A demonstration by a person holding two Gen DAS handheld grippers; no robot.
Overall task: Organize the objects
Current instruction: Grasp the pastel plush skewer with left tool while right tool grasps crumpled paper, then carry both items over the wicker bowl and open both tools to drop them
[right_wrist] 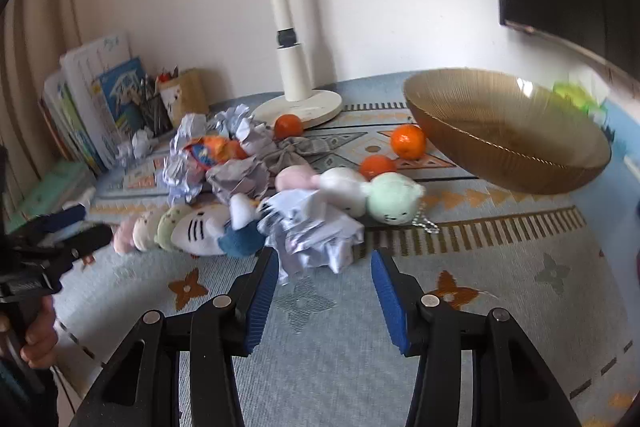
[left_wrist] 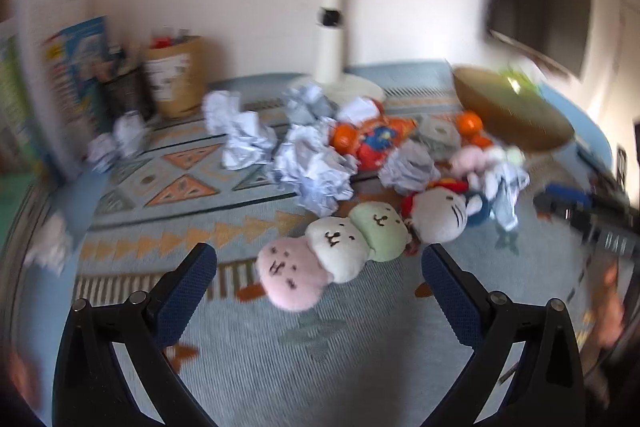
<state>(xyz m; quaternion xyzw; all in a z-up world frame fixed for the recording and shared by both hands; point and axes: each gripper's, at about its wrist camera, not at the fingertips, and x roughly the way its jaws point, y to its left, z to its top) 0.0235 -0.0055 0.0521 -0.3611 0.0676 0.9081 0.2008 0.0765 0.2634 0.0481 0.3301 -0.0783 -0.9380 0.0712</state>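
Note:
My left gripper (left_wrist: pixel 318 259) stands wide open over the patterned cloth. A plush of pink, white and green balls (left_wrist: pixel 332 255) lies between its fingertips, untouched by the pads. A white cat plush (left_wrist: pixel 440 219) lies just behind it. My right gripper (right_wrist: pixel 324 263) is open, its blue pads on either side of the near edge of a crumpled paper ball (right_wrist: pixel 316 231). I cannot see them pressing it. A second three-ball plush (right_wrist: pixel 352 191) lies beyond the paper. Three oranges (right_wrist: pixel 408 141) sit near the brown glass bowl (right_wrist: pixel 508 147), which is empty.
More crumpled papers (left_wrist: pixel 244 139), an orange snack packet (right_wrist: pixel 208 151) and a grey cloth (right_wrist: pixel 296 151) are piled mid-table. A white lamp base (right_wrist: pixel 298 107) stands behind them. Books (right_wrist: pixel 92 107), a pen holder (right_wrist: pixel 152 111) and a brown box (right_wrist: pixel 184 99) line the back left.

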